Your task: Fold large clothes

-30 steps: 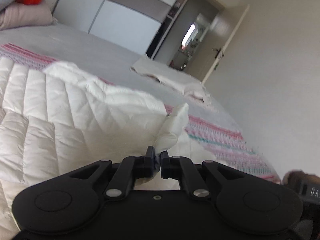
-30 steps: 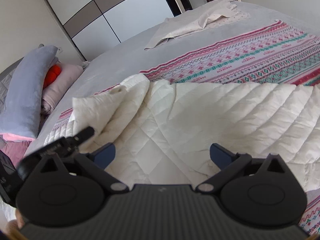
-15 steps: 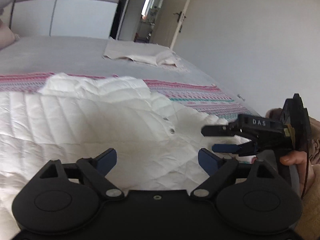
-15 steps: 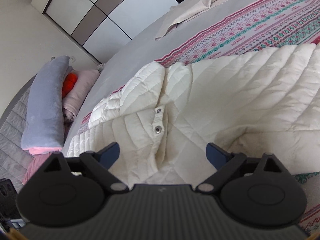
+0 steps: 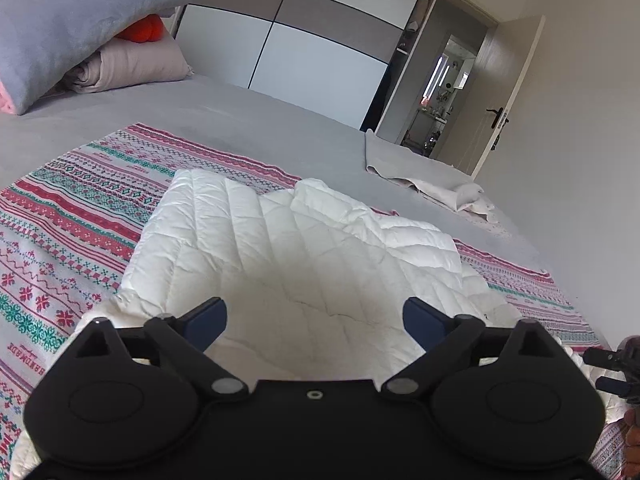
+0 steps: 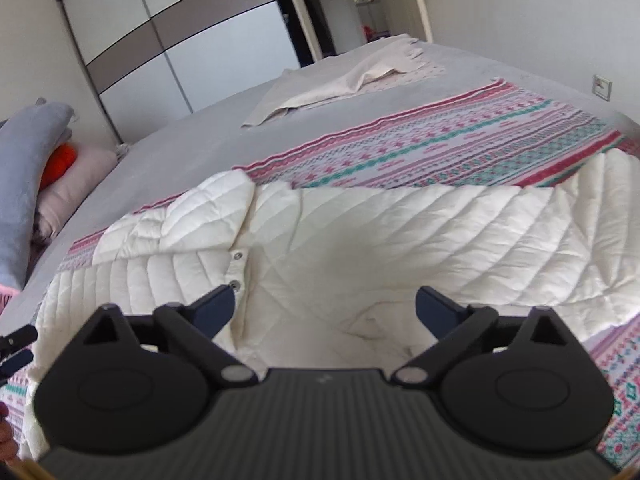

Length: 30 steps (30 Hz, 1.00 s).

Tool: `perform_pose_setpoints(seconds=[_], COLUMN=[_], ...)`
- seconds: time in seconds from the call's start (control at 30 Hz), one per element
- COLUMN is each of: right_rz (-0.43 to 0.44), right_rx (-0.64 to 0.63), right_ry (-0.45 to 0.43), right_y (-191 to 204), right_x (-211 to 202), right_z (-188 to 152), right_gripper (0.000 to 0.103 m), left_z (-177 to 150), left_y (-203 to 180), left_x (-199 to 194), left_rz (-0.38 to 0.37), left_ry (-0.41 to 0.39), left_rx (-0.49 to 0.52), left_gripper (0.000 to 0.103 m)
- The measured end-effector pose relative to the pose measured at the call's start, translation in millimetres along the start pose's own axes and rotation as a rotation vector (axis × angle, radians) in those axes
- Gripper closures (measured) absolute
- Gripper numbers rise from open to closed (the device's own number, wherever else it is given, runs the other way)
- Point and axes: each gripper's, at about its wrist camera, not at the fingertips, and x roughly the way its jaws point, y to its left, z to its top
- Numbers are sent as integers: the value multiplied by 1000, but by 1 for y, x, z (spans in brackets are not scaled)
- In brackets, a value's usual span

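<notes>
A white quilted jacket point(image 5: 304, 252) lies partly folded on a patterned blanket point(image 5: 76, 216) on the bed. It also shows in the right wrist view point(image 6: 400, 240), with two metal snaps point(image 6: 236, 270) on a folded-over flap. My left gripper point(image 5: 315, 320) is open and empty, hovering just above the jacket's near part. My right gripper point(image 6: 325, 308) is open and empty above the jacket too. The right gripper's tips point(image 5: 612, 372) show at the right edge of the left wrist view; the left gripper's tips point(image 6: 16, 348) show at the left edge of the right wrist view.
A beige cloth point(image 5: 424, 176) lies crumpled at the far side of the grey bed point(image 5: 224, 120). Pillows point(image 5: 80, 32) are stacked at the head of the bed. A wardrobe point(image 5: 304, 48) and an open door point(image 5: 496, 104) stand beyond.
My left gripper let go of the jacket's edge and opened; the flap now lies folded flat. Both grippers have drawn back from the jacket, and the right stayed open.
</notes>
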Motion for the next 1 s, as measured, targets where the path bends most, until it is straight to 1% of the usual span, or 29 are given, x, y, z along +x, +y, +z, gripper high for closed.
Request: perform_pose_setpoints(seconds=[0.13, 0.2, 0.27, 0.3, 0.33, 0.37, 0.4, 0.43, 0.5, 0.57, 0.7, 0.83, 0.9, 0.97, 1.0], right_rz=[-134, -198, -253, -268, -283, -303, -323, -336, -337, -311, -281, -281, -286, -295, -296], right_rx=[121, 199, 277, 307, 330, 347, 360, 373, 413, 439, 467, 476, 440, 387, 375], right_ry=[-32, -51, -46, -39, -28, -17, -8, 2, 31, 44, 7, -50, -71, -82, -83], right_y=[-39, -59, -78, -86, -94, -100, -106, -110, -120, -128, -135, -141, -140, -137, -136], right_x=[-11, -15, -17, -17, -16, -14, -12, -9, -4, -2, -3, 1, 4, 6, 7], right_z=[0, -3, -7, -10, -13, -16, -19, -22, -27, -31, -29, -25, -22, -19, -18], right_gripper=[2, 1, 1, 1, 1, 1, 1, 1, 1, 1, 1, 1, 9, 34, 37], left_z=[-13, -22, -30, -35, -39, -43, -47, -48, -44, -39, -33, -35, -37, -40, -41], left_y=[-12, -16, -18, -18, -17, -13, -12, -14, -19, -22, -28, -39, -43, -48, -50], left_x=[2, 4, 9, 16, 26, 38, 45, 45, 40, 29, 7, 2, 1, 2, 2], left_rz=[12, 23, 26, 40, 61, 75, 81, 86, 91, 75, 38, 16, 19, 22, 21], left_ry=[32, 11, -17, -9, 38, 118, 153, 146, 151, 124, 52, 45, 42, 34, 37], left_rx=[60, 112, 184, 214, 229, 227, 231, 244, 244, 195, 127, 99, 111, 127, 134], left_gripper=[0, 0, 0, 0, 0, 0, 0, 0, 0, 0, 0, 0, 0, 0, 0])
